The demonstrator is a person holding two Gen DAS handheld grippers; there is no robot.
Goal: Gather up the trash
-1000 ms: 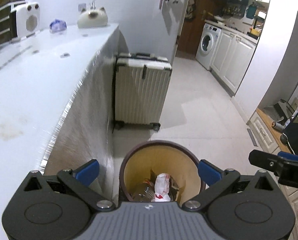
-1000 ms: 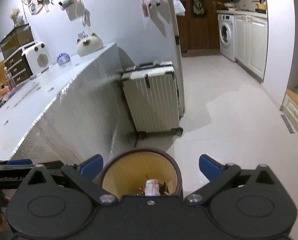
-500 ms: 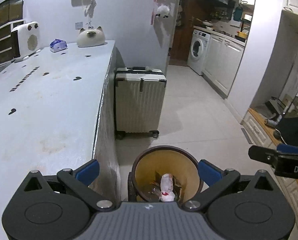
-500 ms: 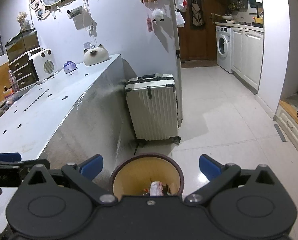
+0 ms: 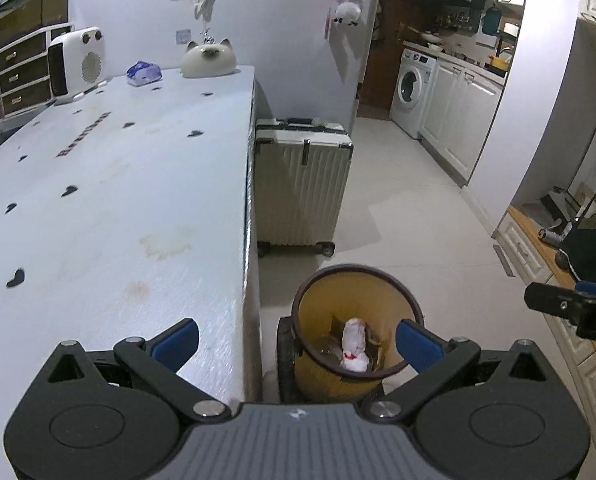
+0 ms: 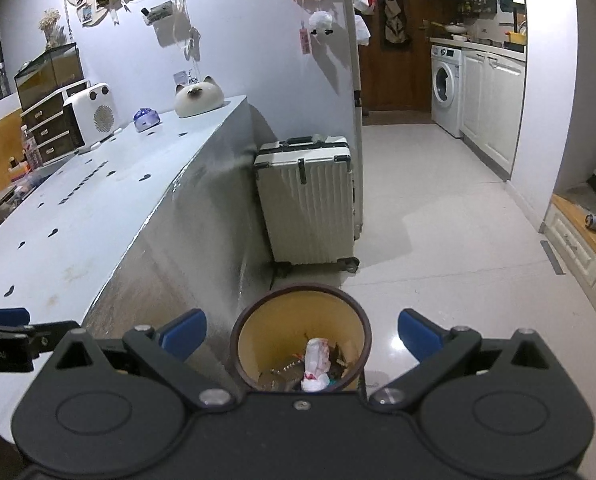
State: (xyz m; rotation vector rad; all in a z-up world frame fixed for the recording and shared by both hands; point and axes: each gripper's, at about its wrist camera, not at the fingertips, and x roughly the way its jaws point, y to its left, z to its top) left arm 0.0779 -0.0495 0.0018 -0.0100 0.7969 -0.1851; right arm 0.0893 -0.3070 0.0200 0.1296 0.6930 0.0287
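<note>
Both units raised and drawn back from the bin since a second ago — jaws wide, empty. Trash inside bin, beside surface — deposit judged complete.

Below the wide-spread left claw the bin mouth gapes, with crumpled trash low inside. The bench edge walls off its left; a suitcase blocks the floor ahead. To the right, bare floor lies beyond the right claw.

bin yellow, dark-brown rim | suitcase cream, ribbed | tool pads blue | counter pale blue, dark specks
</note>
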